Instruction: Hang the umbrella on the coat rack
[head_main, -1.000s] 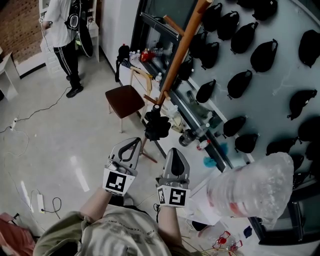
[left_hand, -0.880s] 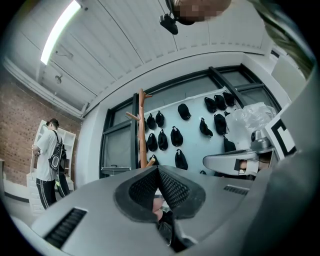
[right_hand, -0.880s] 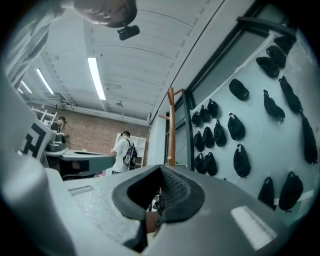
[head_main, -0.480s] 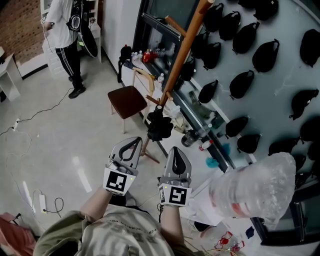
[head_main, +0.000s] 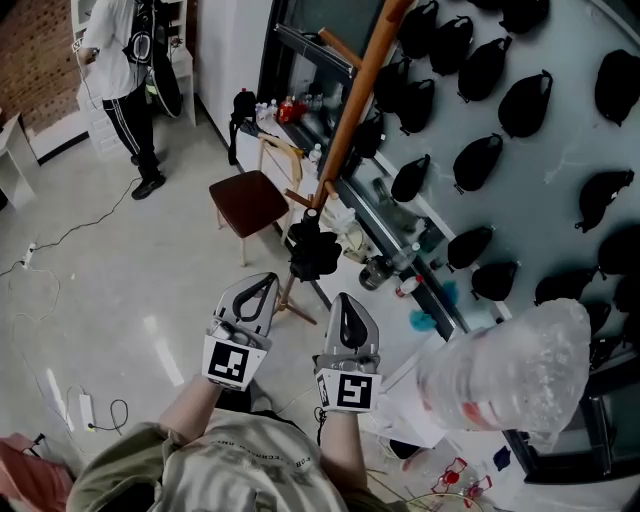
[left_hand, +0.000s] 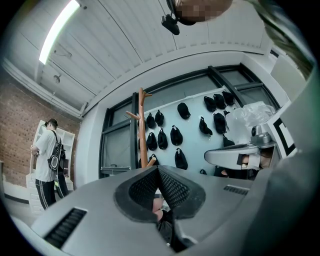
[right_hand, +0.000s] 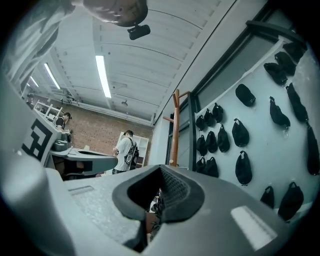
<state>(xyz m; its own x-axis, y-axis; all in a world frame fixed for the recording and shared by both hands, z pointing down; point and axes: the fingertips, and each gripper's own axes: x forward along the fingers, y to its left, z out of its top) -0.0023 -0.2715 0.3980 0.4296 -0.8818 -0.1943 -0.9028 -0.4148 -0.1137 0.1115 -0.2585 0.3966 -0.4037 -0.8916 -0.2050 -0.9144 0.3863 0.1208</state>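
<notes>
Starting at your far left, a person (head_main: 118, 60) in a white top stands on the glossy grey floor (head_main: 90, 270), followed by a square, brown-seated chair (head_main: 248, 200). Your left claw (head_main: 263, 284), smooth grey with ribbed black pads, is pressed closed on nothing. Just ahead of it, the umbrella (head_main: 314, 252) is a crumpled black fabric bundle against the lower part of the coat rack (head_main: 355, 100), a round wooden pole with angled pegs. Your right claw (head_main: 341, 303) is likewise closed and empty. Black caps (head_main: 475, 165) dot the pale wall.
</notes>
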